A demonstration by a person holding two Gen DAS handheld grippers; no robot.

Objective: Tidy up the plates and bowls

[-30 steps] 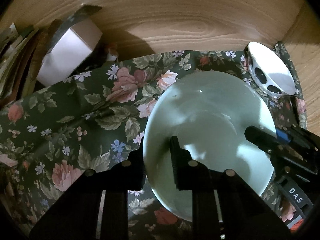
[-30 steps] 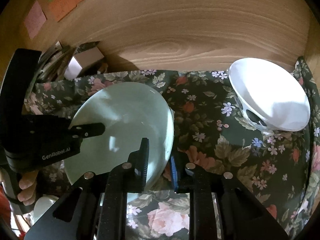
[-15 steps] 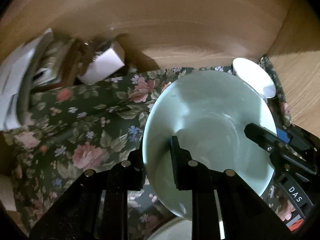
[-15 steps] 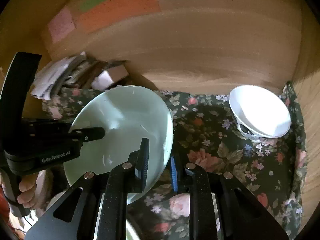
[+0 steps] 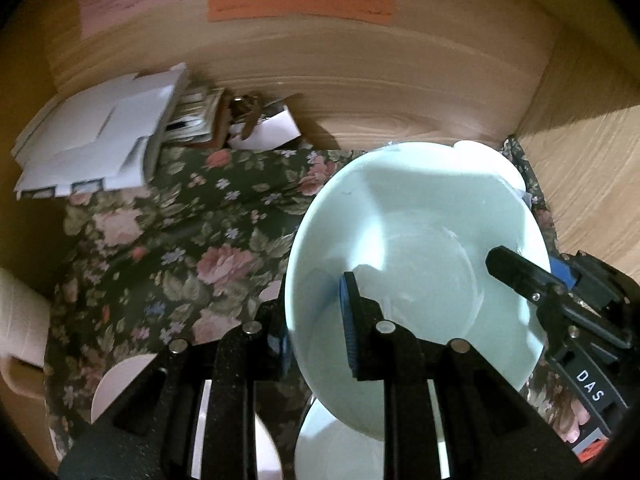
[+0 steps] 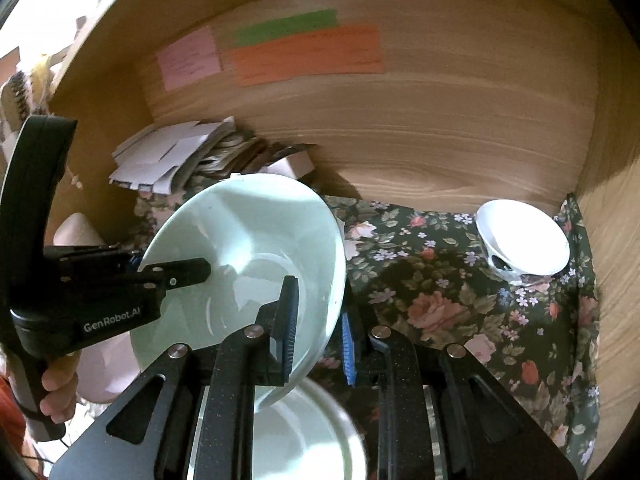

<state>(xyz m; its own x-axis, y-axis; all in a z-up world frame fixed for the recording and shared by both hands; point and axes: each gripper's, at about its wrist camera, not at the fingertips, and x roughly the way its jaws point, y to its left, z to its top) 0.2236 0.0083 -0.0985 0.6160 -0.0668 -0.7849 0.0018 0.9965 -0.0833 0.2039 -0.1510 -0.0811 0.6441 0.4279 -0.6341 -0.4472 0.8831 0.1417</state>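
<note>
Pale green bowl [image 5: 416, 240] is the main thing, big and shallow, sitting centre-right in the left wrist view and centre-left in the right wrist view [image 6: 248, 248]. It's tilted and held off the floral cloth [image 5: 180, 248] by both grippers at once. Left gripper [image 5: 316, 320] is clamped on the bowl's left rim, one finger inside the bowl and the other outside it. Right gripper [image 6: 316, 320] is pinched on the opposite rim the same way, its blue pad pressed to the inner wall. So both sets of jaws are closed tight on the bowl wall.

Right under the bowl, at the bottom edge of both views, there's another pale dish [image 6: 304, 436], a bit blurry so I can't tell its exact shape. White bowl [image 6: 524, 240] sits tipped on the cloth at the right of the right wrist view, close to the wooden corner, well apart from the green one.

Upper left has a messy pile of white papers [image 5: 100, 152] against the wooden back panel [image 6: 400, 128], with pink, green and orange sticky notes [image 6: 308, 60] stuck higher up. A hand [image 6: 56, 384] grips the left gripper's handle at the lower left of the right wrist view.
</note>
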